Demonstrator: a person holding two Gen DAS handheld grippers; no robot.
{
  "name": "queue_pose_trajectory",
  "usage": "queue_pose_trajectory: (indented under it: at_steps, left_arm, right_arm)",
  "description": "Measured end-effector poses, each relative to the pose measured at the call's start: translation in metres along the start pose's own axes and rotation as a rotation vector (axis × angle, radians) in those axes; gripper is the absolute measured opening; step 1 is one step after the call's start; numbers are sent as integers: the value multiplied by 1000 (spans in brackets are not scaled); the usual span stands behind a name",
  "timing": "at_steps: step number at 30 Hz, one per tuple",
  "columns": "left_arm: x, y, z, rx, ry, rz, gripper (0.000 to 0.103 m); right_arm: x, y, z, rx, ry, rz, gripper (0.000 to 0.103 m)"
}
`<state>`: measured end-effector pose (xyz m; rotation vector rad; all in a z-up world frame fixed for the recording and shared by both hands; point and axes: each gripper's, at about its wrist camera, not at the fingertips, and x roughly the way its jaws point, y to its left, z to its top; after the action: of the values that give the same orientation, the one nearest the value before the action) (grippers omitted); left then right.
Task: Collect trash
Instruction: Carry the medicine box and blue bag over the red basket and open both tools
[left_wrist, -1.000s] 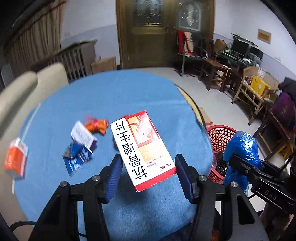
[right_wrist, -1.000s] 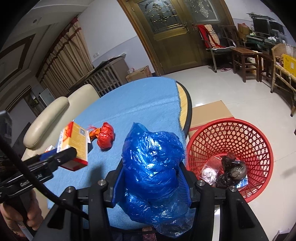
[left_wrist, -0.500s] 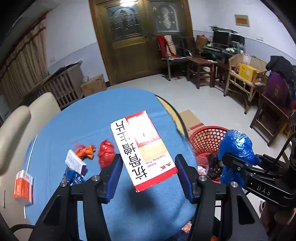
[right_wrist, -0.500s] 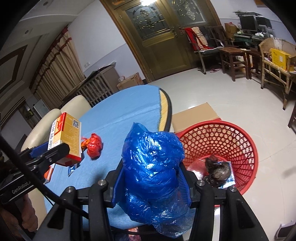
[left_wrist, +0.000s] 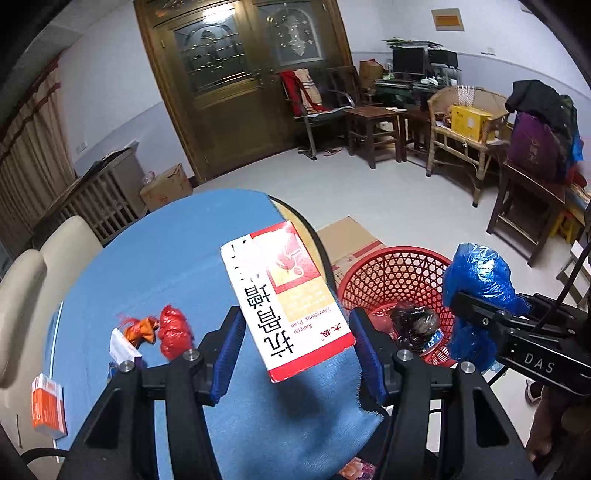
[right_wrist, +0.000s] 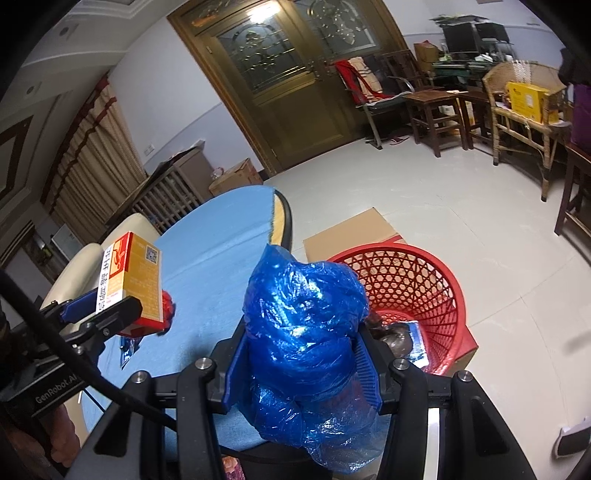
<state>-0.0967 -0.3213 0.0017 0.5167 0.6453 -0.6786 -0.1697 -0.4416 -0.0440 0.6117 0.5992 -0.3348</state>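
So the left gripper (left_wrist: 295, 343) is clamping a red and white medicine box (left_wrist: 286, 299) between its blue pads, lifting it above the near edge of the blue-covered round table (left_wrist: 177, 251), tilted. The right gripper (right_wrist: 301, 363) is squeezing a crumpled blue plastic bag (right_wrist: 304, 332), which is bulging up and spilling below the jaws, right beside the table's right edge. The red mesh basket (right_wrist: 413, 280) is sitting on the floor just past it, already holding some dark bagged trash (left_wrist: 413, 325)
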Motion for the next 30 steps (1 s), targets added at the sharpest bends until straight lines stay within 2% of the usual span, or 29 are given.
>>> queue_pose_trajectory:
  at_steps: [11,17,21,25,30]
  left_arm:
    - [20,-26,9,43,16,-34,60]
    - [41,-35,14,29,65,-169,60]
    - [65,-42,16,12,126,-267,60]
    - [88,-48,18,-8,183,-317,62]
    - [100,-56,23,23,193,-348,62]
  right_arm:
    - [5,-22,2,46,6,-18,54]
    - [20,-59,0,152,32,-13,54]
    - [34,-88,-1,246,62,11,56]
    - [47,-114,-3,369,86,59,58]
    - [58,-127,-4,460,97,110,65]
